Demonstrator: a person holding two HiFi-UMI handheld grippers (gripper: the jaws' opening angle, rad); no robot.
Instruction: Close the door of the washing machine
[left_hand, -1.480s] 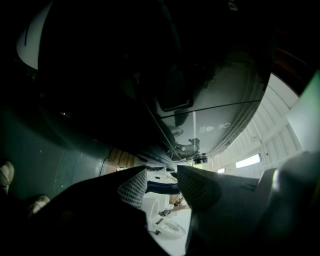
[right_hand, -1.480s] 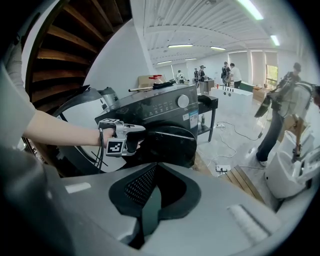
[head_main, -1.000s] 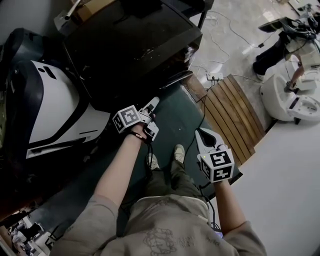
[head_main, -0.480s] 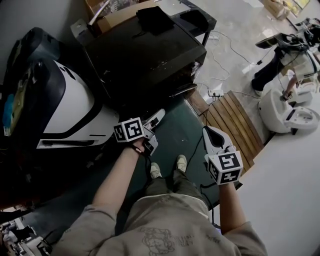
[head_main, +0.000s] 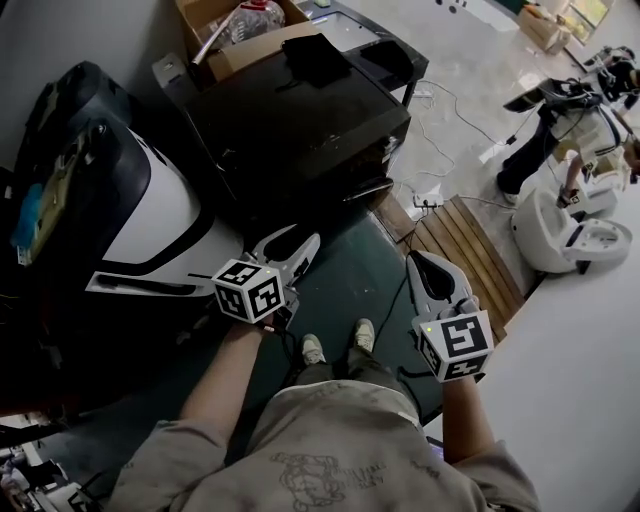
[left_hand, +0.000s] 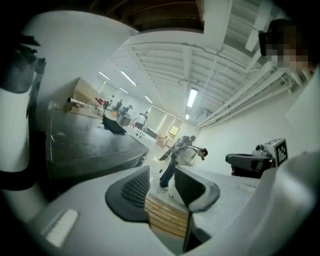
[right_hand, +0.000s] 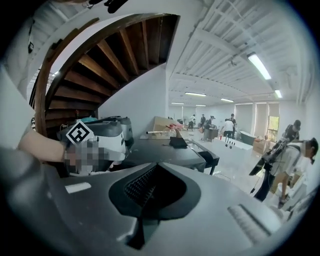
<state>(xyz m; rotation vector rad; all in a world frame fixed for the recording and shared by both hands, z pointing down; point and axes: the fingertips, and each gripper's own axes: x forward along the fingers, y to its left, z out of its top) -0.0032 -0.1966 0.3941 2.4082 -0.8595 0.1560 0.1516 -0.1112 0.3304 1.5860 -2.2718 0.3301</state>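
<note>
The washing machine (head_main: 165, 215) is a white and black rounded unit on the floor at the left of the head view. Its dark upper part (head_main: 70, 170) stands up at the far left; I cannot tell how its door sits. My left gripper (head_main: 300, 240) hovers just right of the machine, open and holding nothing. In the left gripper view its pads (left_hand: 132, 192) stand apart, with wooden slats (left_hand: 165, 217) showing through the gap. My right gripper (head_main: 420, 265) hangs over the green mat, shut and empty. In the right gripper view the machine (right_hand: 105, 137) lies beyond the shut gripper (right_hand: 150, 187).
A black table (head_main: 300, 120) stands right behind the left gripper, with a cardboard box (head_main: 240, 40) at its far end. A wooden slatted board (head_main: 465, 235) and loose cables (head_main: 430, 155) lie to the right. A person with white equipment (head_main: 565, 230) is at the far right. My feet (head_main: 335, 340) stand on the green mat.
My left gripper has drifted slightly down and left, and its jaws now show clearly apart. The head view has tilted to show more of the black table. My right gripper has hardly moved.
</note>
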